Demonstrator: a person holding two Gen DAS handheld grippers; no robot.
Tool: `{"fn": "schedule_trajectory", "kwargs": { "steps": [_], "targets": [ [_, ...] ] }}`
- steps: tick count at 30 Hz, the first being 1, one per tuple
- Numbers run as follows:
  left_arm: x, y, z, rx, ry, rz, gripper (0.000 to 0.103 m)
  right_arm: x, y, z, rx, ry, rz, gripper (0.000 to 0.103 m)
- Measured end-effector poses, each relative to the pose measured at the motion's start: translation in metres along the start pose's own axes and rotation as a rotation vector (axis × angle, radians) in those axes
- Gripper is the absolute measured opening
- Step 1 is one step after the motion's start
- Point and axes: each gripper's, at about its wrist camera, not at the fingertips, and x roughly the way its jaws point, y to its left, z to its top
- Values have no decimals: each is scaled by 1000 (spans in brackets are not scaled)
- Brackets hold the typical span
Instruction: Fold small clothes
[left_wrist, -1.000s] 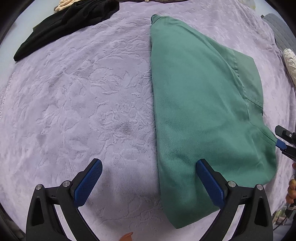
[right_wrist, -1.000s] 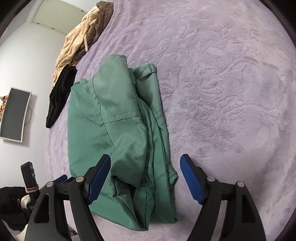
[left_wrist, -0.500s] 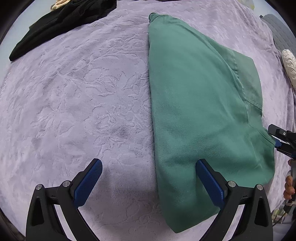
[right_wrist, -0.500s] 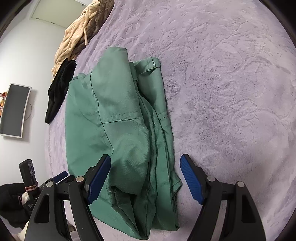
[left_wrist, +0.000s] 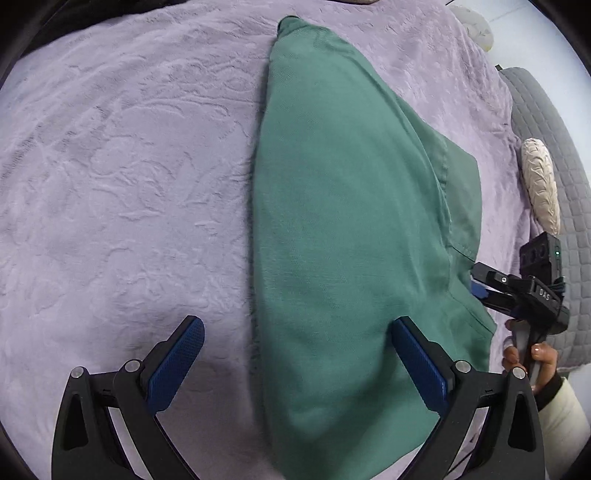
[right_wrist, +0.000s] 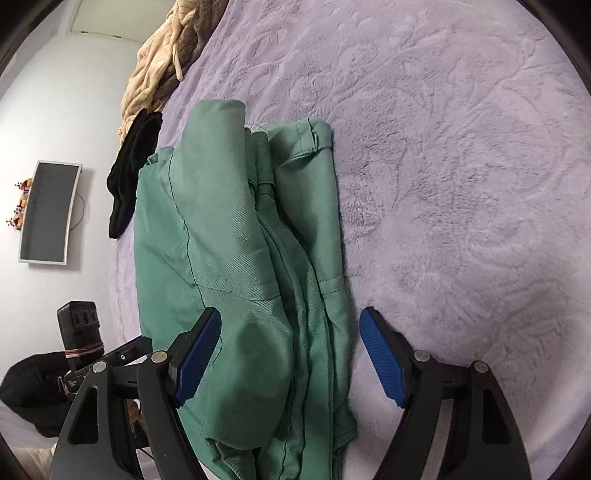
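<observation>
Two wide-apart grippers, left gripper (left_wrist: 295, 363), right gripper (right_wrist: 290, 354), green garment (left_wrist: 351, 221) beneath both

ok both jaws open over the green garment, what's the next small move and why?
Probably lower both and close on the near end. The left gripper straddles the green garment's left edge, the right gripper straddles its layered right edge; both are open and hold nothing. The garment lies lengthwise on the purple blanket, so lifting that end could fold it over.

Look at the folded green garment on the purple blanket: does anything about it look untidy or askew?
Yes: along the green garment's right side, the layers bunch into uneven ridges, and the waistband corner juts out.
</observation>
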Motion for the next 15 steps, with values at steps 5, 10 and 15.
{"fn": "schedule_trajectory", "kwargs": {
  "steps": [5,10,15],
  "targets": [
    [26,-27,3,39,16,-32,102,20,11,10,-22,12,79,86],
    [43,-37,6,68,23,1,102,31,17,14,-51,23,147,86],
    [39,-39,3,70,17,-3,93,32,5,17,46,12,164,62]
  ]
}}
